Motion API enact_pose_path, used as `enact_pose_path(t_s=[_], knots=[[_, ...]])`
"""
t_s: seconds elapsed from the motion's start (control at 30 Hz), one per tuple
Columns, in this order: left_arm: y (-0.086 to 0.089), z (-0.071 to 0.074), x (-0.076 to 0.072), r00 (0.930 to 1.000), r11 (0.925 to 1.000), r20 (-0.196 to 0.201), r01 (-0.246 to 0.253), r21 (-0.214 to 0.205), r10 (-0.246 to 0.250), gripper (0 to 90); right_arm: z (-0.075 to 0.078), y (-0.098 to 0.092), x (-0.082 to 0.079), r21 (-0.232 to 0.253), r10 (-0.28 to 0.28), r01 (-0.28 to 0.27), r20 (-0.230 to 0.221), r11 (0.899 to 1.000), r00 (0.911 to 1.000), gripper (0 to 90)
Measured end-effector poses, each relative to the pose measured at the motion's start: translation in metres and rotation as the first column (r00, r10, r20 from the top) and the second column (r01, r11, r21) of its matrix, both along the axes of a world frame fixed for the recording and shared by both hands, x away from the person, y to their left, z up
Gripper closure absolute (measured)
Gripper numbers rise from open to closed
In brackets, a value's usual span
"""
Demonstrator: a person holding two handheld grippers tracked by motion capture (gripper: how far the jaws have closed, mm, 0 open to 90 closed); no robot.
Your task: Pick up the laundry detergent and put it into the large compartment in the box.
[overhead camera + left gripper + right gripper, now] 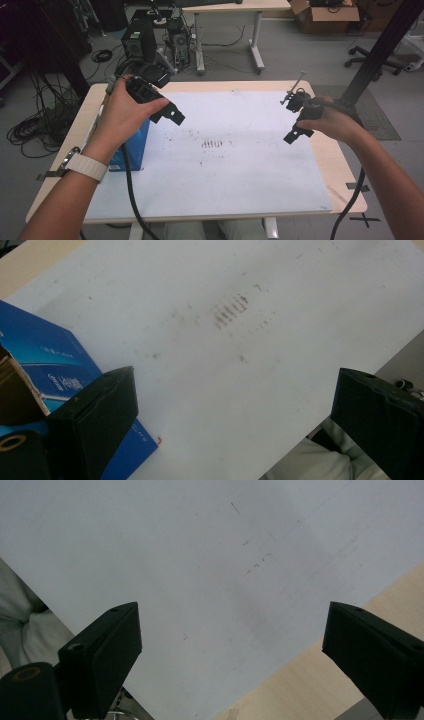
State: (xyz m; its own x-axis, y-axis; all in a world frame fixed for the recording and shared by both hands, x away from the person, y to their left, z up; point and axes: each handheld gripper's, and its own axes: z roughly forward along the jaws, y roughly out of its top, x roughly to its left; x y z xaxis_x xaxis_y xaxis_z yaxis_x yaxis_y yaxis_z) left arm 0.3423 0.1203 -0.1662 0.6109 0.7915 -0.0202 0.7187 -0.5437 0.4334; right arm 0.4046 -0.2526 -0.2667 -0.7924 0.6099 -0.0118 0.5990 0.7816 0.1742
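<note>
My left gripper (167,117) hangs above the left part of the table, held in a hand with a white watch strap. Its jaws stand wide apart with nothing between them, as the left gripper view (235,377) shows. A blue box (133,148) stands on the table just under that hand, and its printed side (50,352) lies beside the left jaw. My right gripper (296,132) hovers over the right side of the white sheet (235,165). It is open and empty in the right gripper view (232,610), above the sheet (200,555) near the wooden table edge (300,680).
The white sheet carries faint dark smudges (212,144) near its middle. Beyond the table stand computer towers (140,37), a white desk (230,7), a cardboard box (325,15) and a black post (380,50). Cables (30,130) lie on the floor at left.
</note>
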Motion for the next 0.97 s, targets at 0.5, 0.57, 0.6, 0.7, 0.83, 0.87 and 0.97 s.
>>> enact_pose_path(t_s=[0.5, 0.57, 0.6, 0.7, 0.83, 0.87, 0.97], knots=[[-0.0043, -0.0027, -0.0005, 1.0000, 1.0000, 0.002, -0.001, 0.002, 0.001, 5.1, 0.0011, 0.0020, -0.0002, 0.005, 0.004, -0.004, 0.003, 1.000, 1.0000, 8.6], [-0.0043, -0.0031, -0.0006, 1.0000, 1.0000, 0.002, 0.001, 0.003, -0.001, 5.2, 0.0013, 0.0024, -0.0003, 0.001, 0.008, -0.008, 0.003, 1.000, 1.0000, 8.6], [-0.0045, -0.0032, -0.0007, 1.0000, 1.0000, 0.000, 0.003, 0.005, -0.003, 5.2, 0.0011, 0.0025, -0.0004, 0.003, 0.007, -0.007, 0.003, 1.000, 1.0000, 8.6], [-0.0050, -0.0034, -0.0012, 1.0000, 1.0000, 0.001, 0.007, 0.006, -0.007, 5.4, 0.0011, 0.0027, -0.0005, 0.003, 0.006, -0.006, 0.003, 1.000, 1.0000, 8.5], [-0.0051, -0.0034, -0.0011, 1.0000, 1.0000, 0.001, 0.006, 0.004, -0.006, 5.4, 0.0014, 0.0026, -0.0007, 0.003, 0.007, -0.007, 0.005, 1.000, 1.0000, 8.5], [-0.0052, -0.0035, -0.0010, 1.0000, 1.0000, 0.002, 0.004, 0.002, -0.004, 5.4, 0.0014, 0.0025, -0.0007, 0.004, 0.005, -0.005, 0.005, 1.000, 1.0000, 8.4], [-0.0059, -0.0037, -0.0010, 1.0000, 1.0000, 0.001, 0.004, 0.004, -0.004, 5.4, 0.0014, 0.0019, -0.0005, 0.006, 0.003, -0.003, 0.006, 1.000, 1.0000, 8.4]])
